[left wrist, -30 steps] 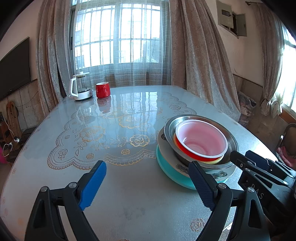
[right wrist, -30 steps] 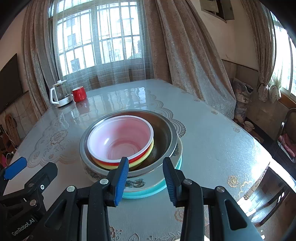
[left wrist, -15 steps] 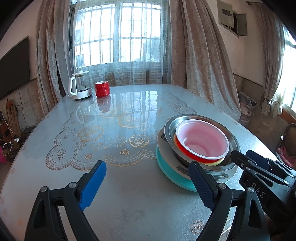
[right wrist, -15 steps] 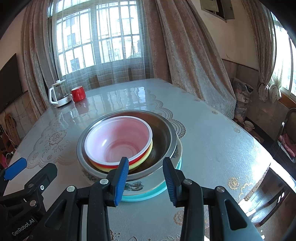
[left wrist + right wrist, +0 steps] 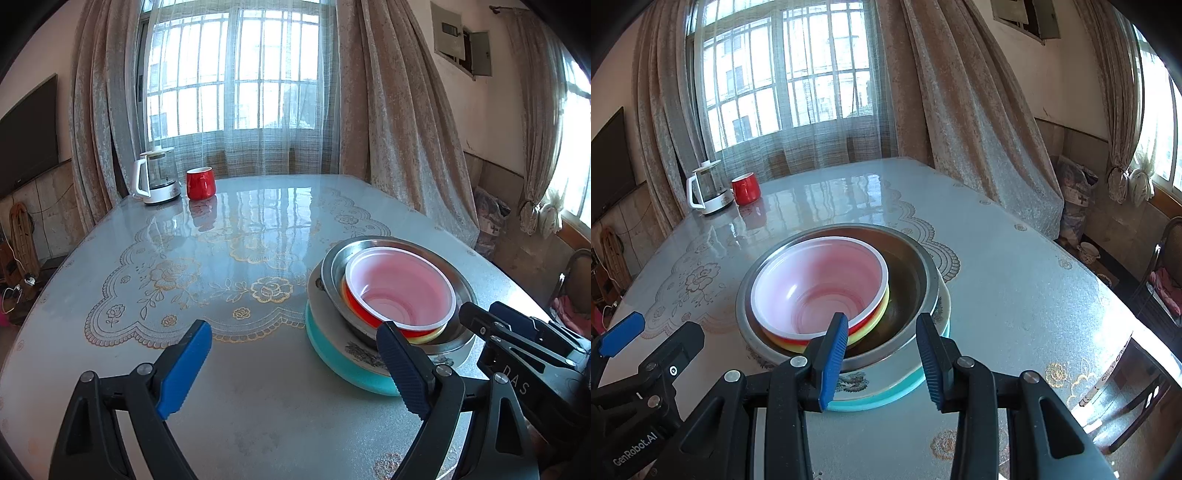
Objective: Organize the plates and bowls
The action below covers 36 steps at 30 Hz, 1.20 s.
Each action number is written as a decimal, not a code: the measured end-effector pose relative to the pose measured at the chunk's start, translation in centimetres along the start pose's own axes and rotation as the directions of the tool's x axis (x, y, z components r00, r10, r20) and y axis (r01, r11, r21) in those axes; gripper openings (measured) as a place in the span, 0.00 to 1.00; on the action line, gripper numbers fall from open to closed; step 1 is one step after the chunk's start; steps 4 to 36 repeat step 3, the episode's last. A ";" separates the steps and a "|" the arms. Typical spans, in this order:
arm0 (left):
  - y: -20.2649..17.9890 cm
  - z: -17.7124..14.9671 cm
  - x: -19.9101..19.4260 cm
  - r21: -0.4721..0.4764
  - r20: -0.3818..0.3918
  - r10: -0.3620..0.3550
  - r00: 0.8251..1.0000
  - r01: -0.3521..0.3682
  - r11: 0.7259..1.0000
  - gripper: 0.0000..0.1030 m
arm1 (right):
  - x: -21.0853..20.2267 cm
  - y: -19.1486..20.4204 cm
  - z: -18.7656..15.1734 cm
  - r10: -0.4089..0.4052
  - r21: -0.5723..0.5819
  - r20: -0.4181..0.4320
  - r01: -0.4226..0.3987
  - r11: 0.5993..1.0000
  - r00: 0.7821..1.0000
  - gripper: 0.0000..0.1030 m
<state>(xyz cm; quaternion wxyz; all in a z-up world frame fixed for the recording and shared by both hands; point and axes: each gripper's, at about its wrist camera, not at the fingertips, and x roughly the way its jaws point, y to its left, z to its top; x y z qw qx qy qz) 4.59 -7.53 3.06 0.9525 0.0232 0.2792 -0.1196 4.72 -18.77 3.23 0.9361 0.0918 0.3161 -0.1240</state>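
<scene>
A stack stands on the table: a teal plate (image 5: 886, 397) at the bottom, a patterned white plate (image 5: 855, 380), a steel bowl (image 5: 908, 280), then a yellow bowl and a red bowl with a white inside (image 5: 820, 288). The stack also shows in the left wrist view (image 5: 399, 291). My right gripper (image 5: 882, 352) is open and empty, just before the stack's near rim. My left gripper (image 5: 295, 363) is wide open and empty, to the left of the stack. The right gripper shows at the right edge of the left wrist view (image 5: 517, 343).
A glass kettle (image 5: 155, 181) and a red mug (image 5: 200, 183) stand at the table's far left. The table (image 5: 221, 258) has a lace-pattern cover. Its right edge (image 5: 1126, 325) drops off near a chair. Curtains and windows lie beyond.
Both grippers have drawn slightly back and up from the stack. The stack has not moved.
</scene>
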 end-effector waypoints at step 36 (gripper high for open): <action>-0.1 0.1 0.4 0.003 -0.012 -0.004 1.000 0.004 1.000 0.88 | 0.0 -0.4 0.3 0.013 0.000 0.012 -0.013 1.000 1.000 0.37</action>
